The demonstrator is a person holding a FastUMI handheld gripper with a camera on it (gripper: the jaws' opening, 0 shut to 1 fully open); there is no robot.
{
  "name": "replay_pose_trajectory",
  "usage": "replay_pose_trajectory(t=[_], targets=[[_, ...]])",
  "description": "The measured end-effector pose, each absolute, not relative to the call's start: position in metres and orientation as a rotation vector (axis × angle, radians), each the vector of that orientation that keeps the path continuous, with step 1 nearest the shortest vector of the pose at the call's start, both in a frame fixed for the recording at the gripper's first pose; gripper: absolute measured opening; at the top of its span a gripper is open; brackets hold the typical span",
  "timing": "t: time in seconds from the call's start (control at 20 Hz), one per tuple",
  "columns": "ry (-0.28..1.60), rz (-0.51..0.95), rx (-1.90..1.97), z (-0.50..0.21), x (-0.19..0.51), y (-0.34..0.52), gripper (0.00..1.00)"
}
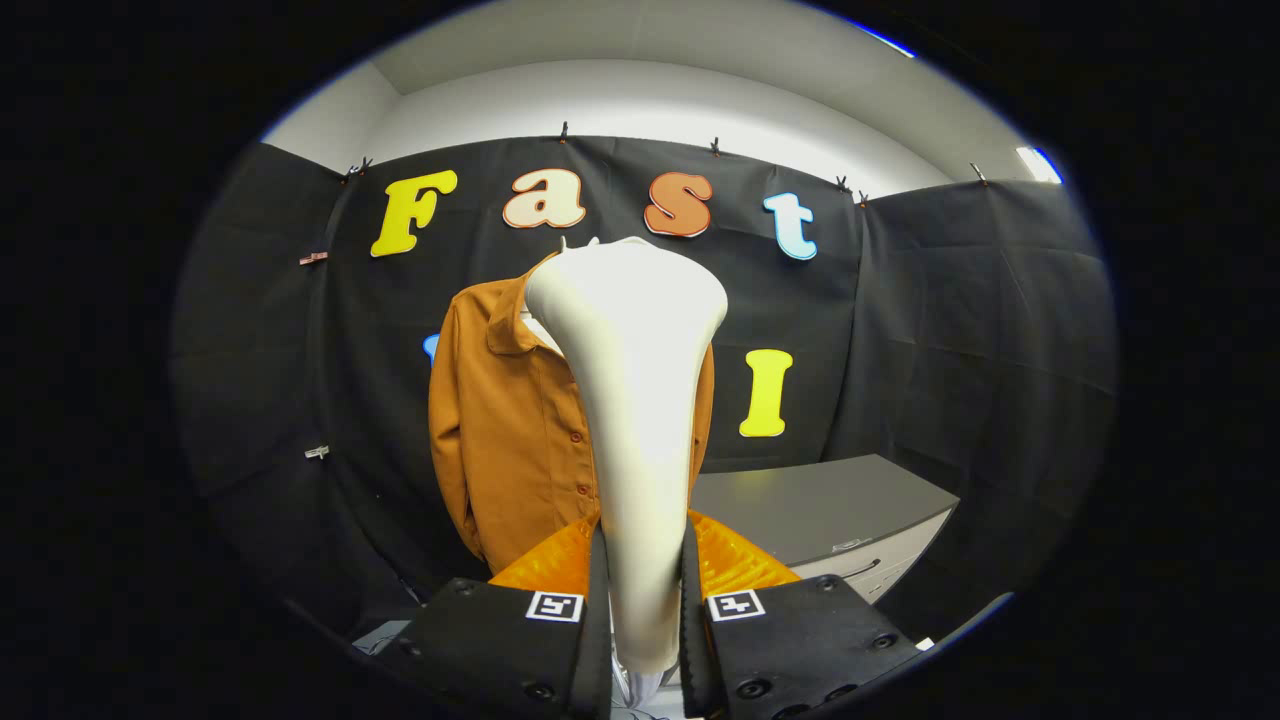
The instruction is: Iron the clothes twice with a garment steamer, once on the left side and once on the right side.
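Upright, claw (645,590) clamped on steamer (630,400), blocking brown shirt (510,430) hanging behind; grey counter (820,510) right of shirt.

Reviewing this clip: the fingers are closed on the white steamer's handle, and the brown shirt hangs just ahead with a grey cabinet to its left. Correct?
Not quite. In the gripper view the grey cabinet stands to the right of the brown shirt, not its left. The rest holds: the gripper has both fingers pressed on the white steamer.

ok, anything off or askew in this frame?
Nothing stands out. The claw is shut on the white garment steamer, held upright between its fingers. The brown shirt hangs straight beyond it against the black cloth wall, buttoned, no visible damage. The grey cabinet beside it looks normal.
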State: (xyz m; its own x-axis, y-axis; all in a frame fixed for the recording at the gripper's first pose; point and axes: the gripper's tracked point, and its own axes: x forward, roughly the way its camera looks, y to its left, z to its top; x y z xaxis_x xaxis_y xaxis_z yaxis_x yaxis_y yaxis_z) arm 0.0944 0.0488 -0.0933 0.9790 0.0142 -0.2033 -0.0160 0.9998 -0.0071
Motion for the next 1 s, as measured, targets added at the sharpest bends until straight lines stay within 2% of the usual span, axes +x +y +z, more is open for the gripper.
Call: replay_pose_trajectory(t=[1.0], targets=[[0.218, 0.026, -0.006, -0.0974, 0.0891, 0.0508, 0.30]])
